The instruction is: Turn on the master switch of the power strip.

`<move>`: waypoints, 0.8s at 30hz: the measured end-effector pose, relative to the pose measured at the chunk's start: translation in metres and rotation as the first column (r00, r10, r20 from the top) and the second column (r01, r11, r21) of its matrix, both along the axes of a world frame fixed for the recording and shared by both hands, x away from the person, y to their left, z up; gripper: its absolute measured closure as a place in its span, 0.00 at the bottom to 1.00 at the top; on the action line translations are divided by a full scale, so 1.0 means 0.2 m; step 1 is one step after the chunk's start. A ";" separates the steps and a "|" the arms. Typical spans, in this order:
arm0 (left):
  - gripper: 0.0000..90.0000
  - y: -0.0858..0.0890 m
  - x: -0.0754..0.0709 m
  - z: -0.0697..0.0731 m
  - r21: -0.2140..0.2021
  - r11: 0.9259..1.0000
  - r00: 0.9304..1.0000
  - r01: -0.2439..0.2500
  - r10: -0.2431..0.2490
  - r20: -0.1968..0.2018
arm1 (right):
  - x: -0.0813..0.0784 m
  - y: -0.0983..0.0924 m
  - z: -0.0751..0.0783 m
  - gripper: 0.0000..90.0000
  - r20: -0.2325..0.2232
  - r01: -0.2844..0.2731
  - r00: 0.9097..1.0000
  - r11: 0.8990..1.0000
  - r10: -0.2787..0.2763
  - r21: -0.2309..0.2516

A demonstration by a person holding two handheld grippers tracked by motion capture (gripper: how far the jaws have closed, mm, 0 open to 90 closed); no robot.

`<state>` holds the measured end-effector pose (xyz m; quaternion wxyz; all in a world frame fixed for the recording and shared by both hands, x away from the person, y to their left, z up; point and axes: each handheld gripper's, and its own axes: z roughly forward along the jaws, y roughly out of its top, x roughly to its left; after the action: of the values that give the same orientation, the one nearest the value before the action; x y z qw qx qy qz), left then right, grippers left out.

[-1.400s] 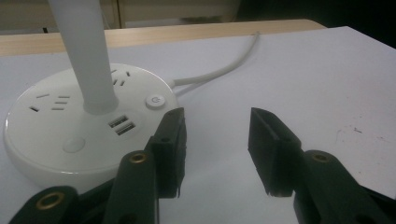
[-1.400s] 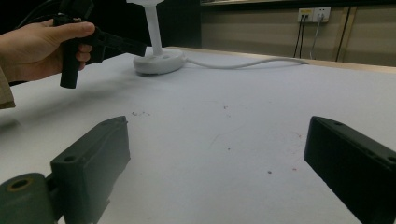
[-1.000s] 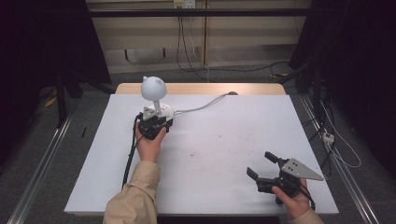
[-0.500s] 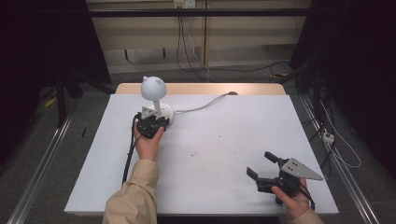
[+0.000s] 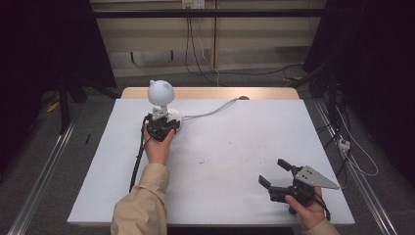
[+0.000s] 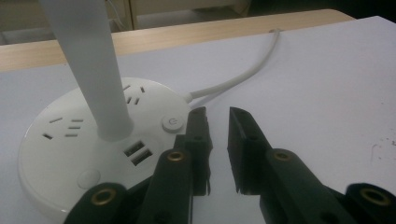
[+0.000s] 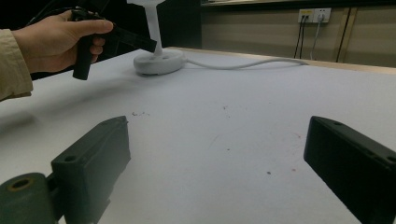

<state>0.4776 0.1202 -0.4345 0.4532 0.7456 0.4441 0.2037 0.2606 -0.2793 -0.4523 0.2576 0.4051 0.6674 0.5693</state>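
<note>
Lab/test rig, white table, dark curtains, floor cables, wall sockets

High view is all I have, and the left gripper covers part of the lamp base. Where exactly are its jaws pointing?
Observer: In the left gripper view, the left gripper has its tips right beside the power button on the lamp base, not on top of it.
Operator: Anything between the jaws?
Observer: Nothing. They have just been closing, and a narrow gap is left between them.
Operator: What else sits near that button?
Observer: Two USB ports, side by side at the foot of the stem.
</note>
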 end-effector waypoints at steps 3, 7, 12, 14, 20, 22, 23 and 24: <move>0.89 0.00 0.01 0.00 -0.003 1.000 1.000 -0.005 0.005 -0.002 | 0.00 0.00 0.00 0.07 -0.001 0.002 1.000 1.000 -0.002 0.004; 0.91 -0.01 0.02 0.00 -0.004 1.000 1.000 -0.003 0.003 -0.002 | 0.00 0.00 0.00 0.07 -0.002 0.001 1.000 1.000 -0.001 0.005; 0.94 -0.01 0.03 0.01 0.003 1.000 1.000 0.001 -0.001 -0.003 | 0.00 0.00 0.00 0.07 -0.002 0.000 1.000 1.000 0.000 0.004; 0.95 -0.02 0.04 0.01 0.002 1.000 1.000 0.003 -0.003 -0.003 | 0.00 0.00 0.00 0.07 -0.001 -0.001 1.000 1.000 0.001 0.005; 1.00 -0.01 0.05 -0.01 0.011 1.000 1.000 0.000 0.000 -0.003 | 0.00 0.00 0.00 0.07 -0.001 -0.001 1.000 1.000 0.001 0.006; 1.00 -0.01 0.05 -0.01 0.020 1.000 1.000 -0.003 0.003 -0.001 | 0.00 0.00 0.00 0.07 0.001 -0.004 1.000 1.000 0.004 -0.001; 1.00 -0.01 0.05 -0.01 0.017 1.000 1.000 -0.010 0.010 0.000 | 0.00 0.00 0.00 0.07 0.002 -0.004 1.000 1.000 0.004 -0.002; 1.00 -0.01 0.05 -0.02 0.019 1.000 1.000 -0.010 0.010 0.000 | 0.00 0.00 0.00 0.07 0.002 -0.004 1.000 1.000 0.004 -0.002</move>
<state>0.4884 0.1185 -0.4375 0.4451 0.7474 0.4461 0.2102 0.2610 -0.2786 -0.4523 0.2574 0.4028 0.6686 0.5696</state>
